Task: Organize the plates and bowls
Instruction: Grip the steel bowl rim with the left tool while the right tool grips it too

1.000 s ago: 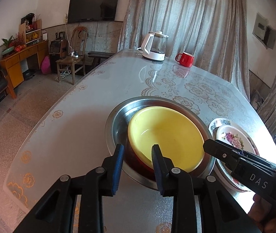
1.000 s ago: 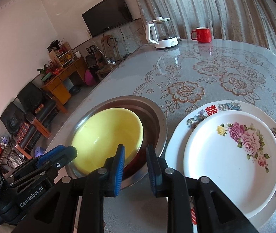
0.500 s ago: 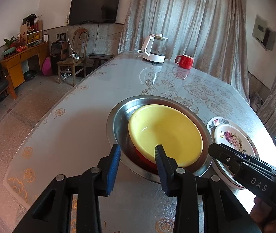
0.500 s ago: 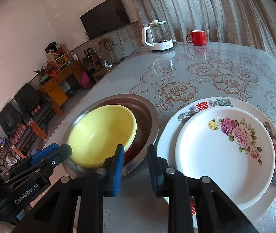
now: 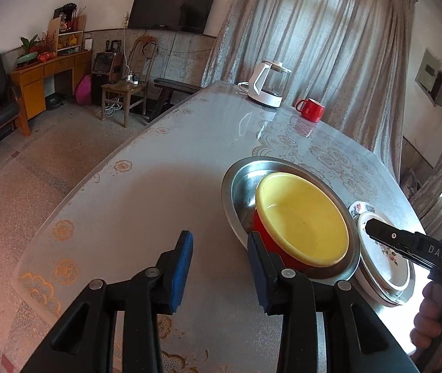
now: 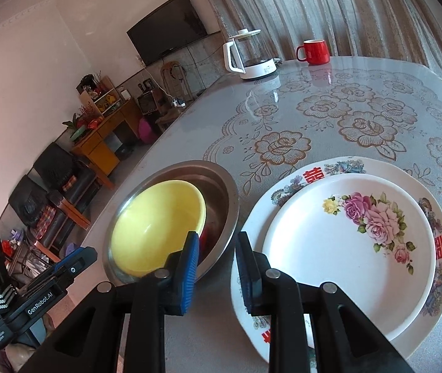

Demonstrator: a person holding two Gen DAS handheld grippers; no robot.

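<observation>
A yellow bowl (image 5: 303,219) sits nested in a red bowl (image 5: 267,242), both inside a wide steel basin (image 5: 239,183) on the table. The yellow bowl (image 6: 158,227) and the steel basin (image 6: 221,192) also show in the right wrist view. Right of the basin, a small floral plate (image 6: 345,242) lies on a larger patterned plate (image 6: 339,168). My left gripper (image 5: 219,251) is open and empty, just left of the basin's near rim. My right gripper (image 6: 216,258) is open and empty, above the gap between basin and plates.
A white and glass kettle (image 5: 267,85) and a red mug (image 5: 311,110) stand at the table's far end. The table's left edge (image 5: 96,174) drops to the floor, with chairs and a wooden desk (image 5: 47,77) beyond.
My left gripper has pulled back and swung left, away from the bowls, with its jaws wider apart. My right gripper has drawn back a little.
</observation>
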